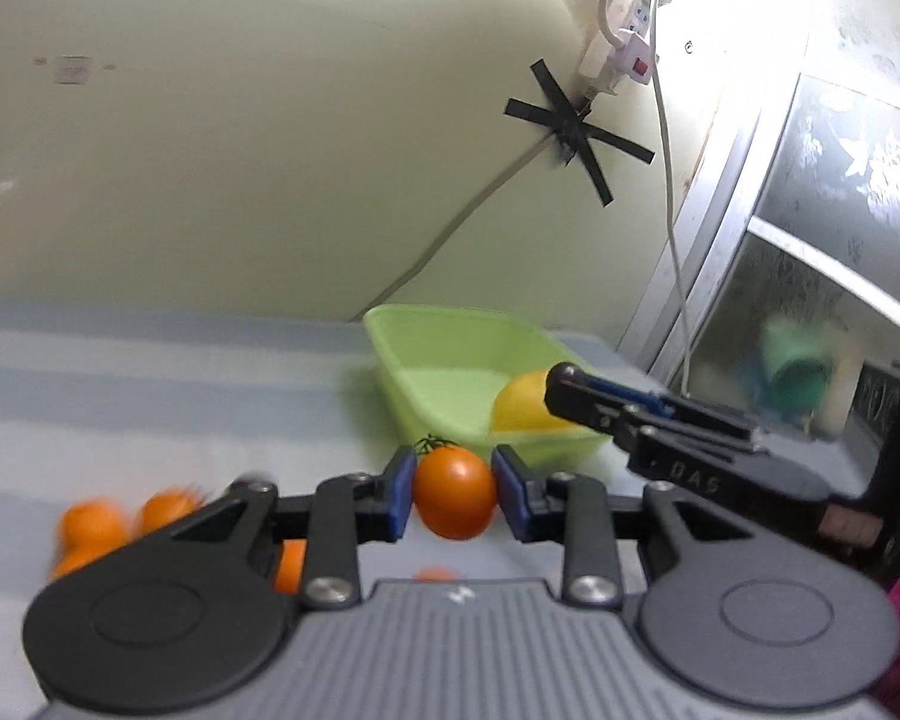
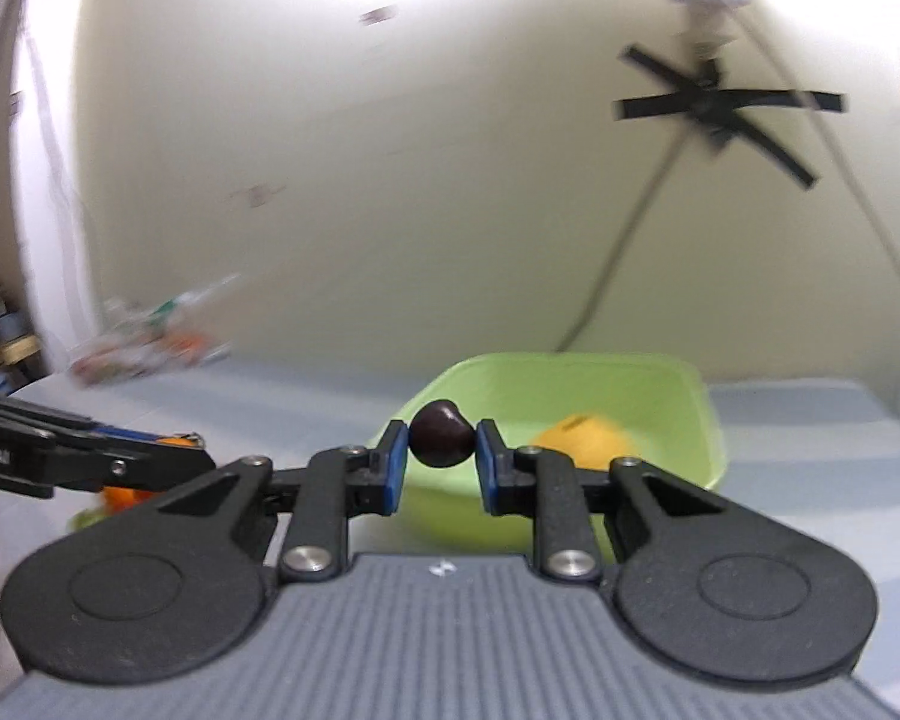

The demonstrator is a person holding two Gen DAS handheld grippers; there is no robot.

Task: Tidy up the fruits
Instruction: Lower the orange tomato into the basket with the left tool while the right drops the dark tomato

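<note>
Left wrist view: the left gripper (image 1: 455, 495) pinches an orange tomato (image 1: 453, 492) above the striped table (image 1: 150, 372), short of the green tub (image 1: 450, 330) where a yellow fruit (image 1: 525, 408) lies; more orange fruit (image 1: 90, 531) sits blurred at left.

Right wrist view: the right gripper (image 2: 442, 455) clamps a dark plum (image 2: 441, 433) before the green tub (image 2: 660, 372), the yellow fruit (image 2: 582, 441) inside it.

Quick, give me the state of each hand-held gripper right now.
Left hand-held gripper: closed on the orange tomato.
Right hand-held gripper: closed on the small dark fruit.
</note>
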